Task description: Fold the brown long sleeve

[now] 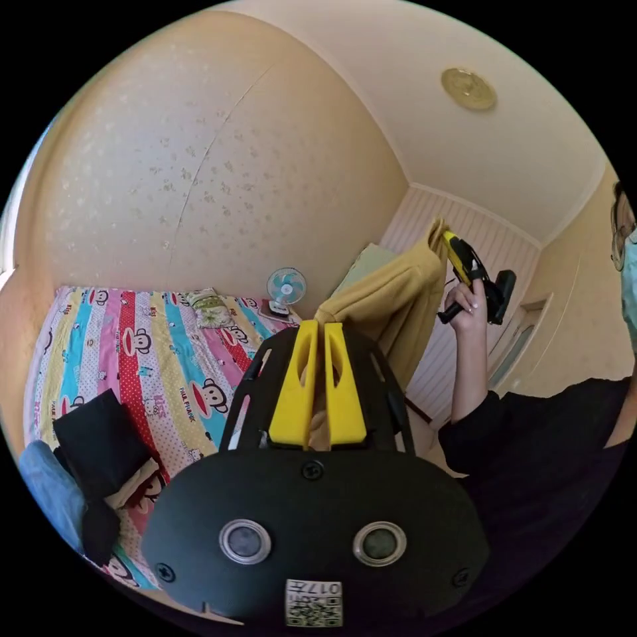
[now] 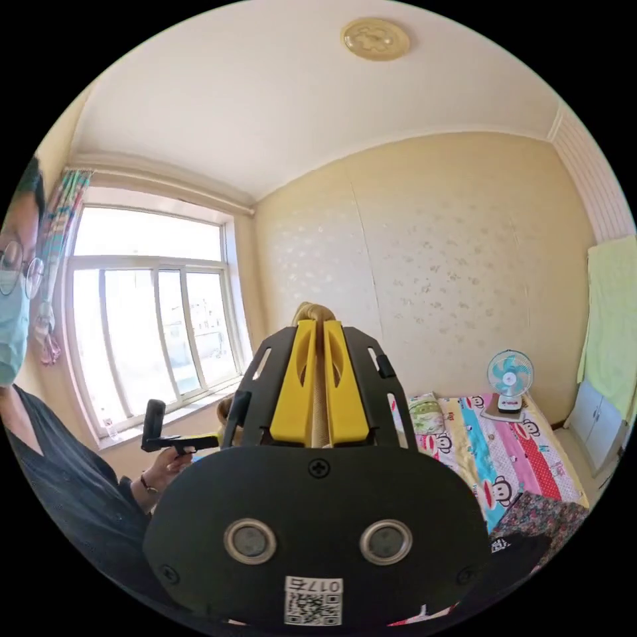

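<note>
Both cams are riding high and tilting up at the ceiling. Left gripper view is facing the wall [image 1: 199,199] with the bed [image 1: 152,358] low; right gripper view is catching the same wall, bed and fan [image 2: 509,378].

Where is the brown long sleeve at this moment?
The brown long sleeve is held up in the air above the bed, pinched between both grippers: the left gripper at one end, the right gripper at the other.

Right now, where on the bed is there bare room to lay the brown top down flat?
The free patch is the middle of the striped bedspread, between the small pillow near the fan and the dark clothes pile. That near corner is crowded. Both grippers, left and right, hold the brown top aloft.
</note>
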Tool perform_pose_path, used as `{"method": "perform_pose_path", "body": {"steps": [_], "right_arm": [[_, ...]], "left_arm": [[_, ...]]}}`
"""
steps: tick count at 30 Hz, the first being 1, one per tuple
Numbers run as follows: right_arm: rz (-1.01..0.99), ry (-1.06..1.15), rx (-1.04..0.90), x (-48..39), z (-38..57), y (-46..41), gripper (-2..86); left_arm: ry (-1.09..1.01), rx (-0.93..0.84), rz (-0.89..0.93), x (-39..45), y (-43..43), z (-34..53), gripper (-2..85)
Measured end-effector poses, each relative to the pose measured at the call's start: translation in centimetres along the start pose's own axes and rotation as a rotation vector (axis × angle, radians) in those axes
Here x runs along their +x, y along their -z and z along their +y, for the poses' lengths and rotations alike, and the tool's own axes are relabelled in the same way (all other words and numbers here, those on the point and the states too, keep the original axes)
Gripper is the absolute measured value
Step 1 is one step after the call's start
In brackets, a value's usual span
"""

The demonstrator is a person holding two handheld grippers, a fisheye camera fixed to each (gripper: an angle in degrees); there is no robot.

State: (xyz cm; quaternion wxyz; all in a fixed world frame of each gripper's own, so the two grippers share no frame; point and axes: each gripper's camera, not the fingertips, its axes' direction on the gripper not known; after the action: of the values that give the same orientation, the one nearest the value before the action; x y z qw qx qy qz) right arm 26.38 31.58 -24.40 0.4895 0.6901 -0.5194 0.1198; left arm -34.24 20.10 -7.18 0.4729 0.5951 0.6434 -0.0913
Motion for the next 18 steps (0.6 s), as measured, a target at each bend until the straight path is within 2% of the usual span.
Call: {"method": "perform_pose_path", "body": {"steps": [2,6,8,12,15,18], "right_arm": [[-0.148,0.002,0.018,2.0,0.2,2.7,1.6],[-0.423,0.082,0.047,5.0,1.2,11.2,1.5],[-0.439,0.127,0.039,5.1,1.5,14.8,1.5],[-0.397,0.25,0.03,3.5,-0.8,20.8,1.4],[-0.36,0.197,-0.026,5.5,-4.5,21.1,1.4],[-0.351,0.102,-0.127,10.3,-7.7,17.7,1.4]], "left_arm": [[-0.06,0.105,0.011,0.1,4.9,-1.6,0.0],[-0.304,0.138,0.166,1.7,11.5,-3.1,-0.1],[-0.376,0.15,0.3,2.8,15.0,-3.2,-0.2],[-0.382,0.244,0.439,4.8,18.6,-3.3,-0.2],[-0.28,0.244,0.417,4.8,19.5,-5.3,-0.2],[-0.227,0.225,0.33,3.6,19.3,-7.8,-0.1]]}}
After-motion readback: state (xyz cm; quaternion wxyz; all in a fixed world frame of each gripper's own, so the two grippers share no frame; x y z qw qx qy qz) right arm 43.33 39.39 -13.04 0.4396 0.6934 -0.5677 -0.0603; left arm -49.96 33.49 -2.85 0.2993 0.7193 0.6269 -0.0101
